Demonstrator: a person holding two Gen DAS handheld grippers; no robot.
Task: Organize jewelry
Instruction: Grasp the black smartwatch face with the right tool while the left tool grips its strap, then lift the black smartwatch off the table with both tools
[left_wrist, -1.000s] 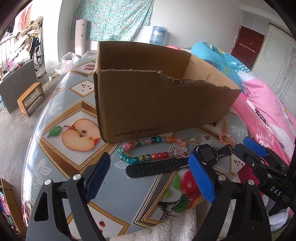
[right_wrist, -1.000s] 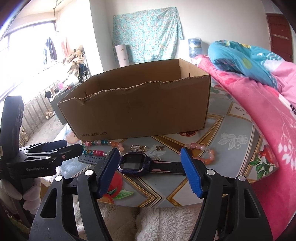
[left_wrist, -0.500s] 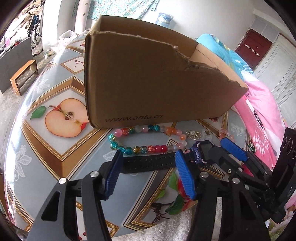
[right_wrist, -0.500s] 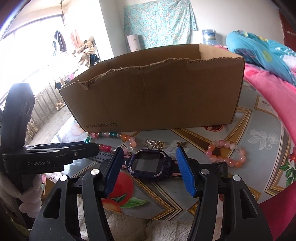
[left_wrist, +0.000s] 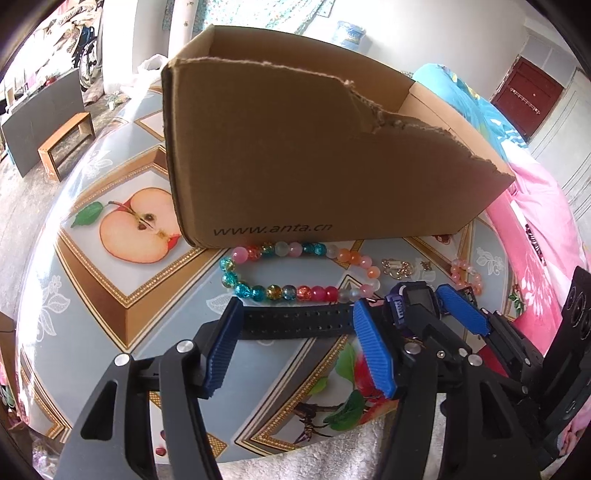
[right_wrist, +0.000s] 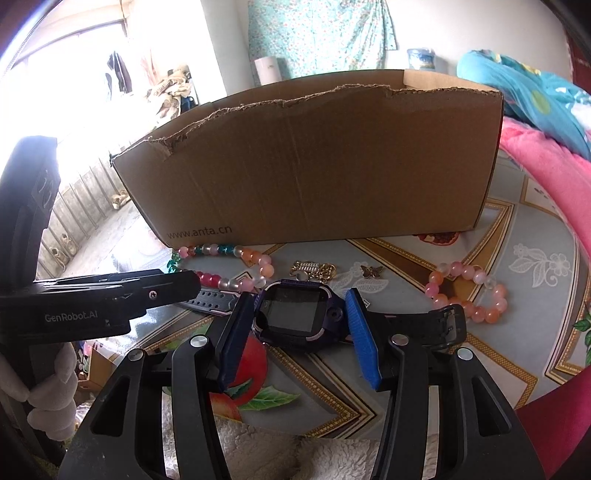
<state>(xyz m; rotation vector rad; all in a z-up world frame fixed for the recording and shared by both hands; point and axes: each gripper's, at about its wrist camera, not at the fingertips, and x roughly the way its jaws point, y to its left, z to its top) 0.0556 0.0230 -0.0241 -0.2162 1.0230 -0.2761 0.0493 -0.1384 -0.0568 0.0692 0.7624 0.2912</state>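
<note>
A purple smartwatch with black straps lies flat on the table in front of an open cardboard box. My right gripper is open, its blue pads on either side of the watch face. My left gripper is open, its pads on either side of the watch's left strap. A multicoloured bead bracelet lies between strap and box. A pink bead bracelet, a gold charm and a small butterfly charm lie to the right.
The table has a fruit-patterned cover and ends close to me at a fluffy white edge. A pink blanket lies at the right. A wooden stool stands on the floor at the left.
Both grippers have moved forward and down toward the watch. The left pads now straddle the strap and the right pads straddle the watch face. Both jaws have narrowed.
</note>
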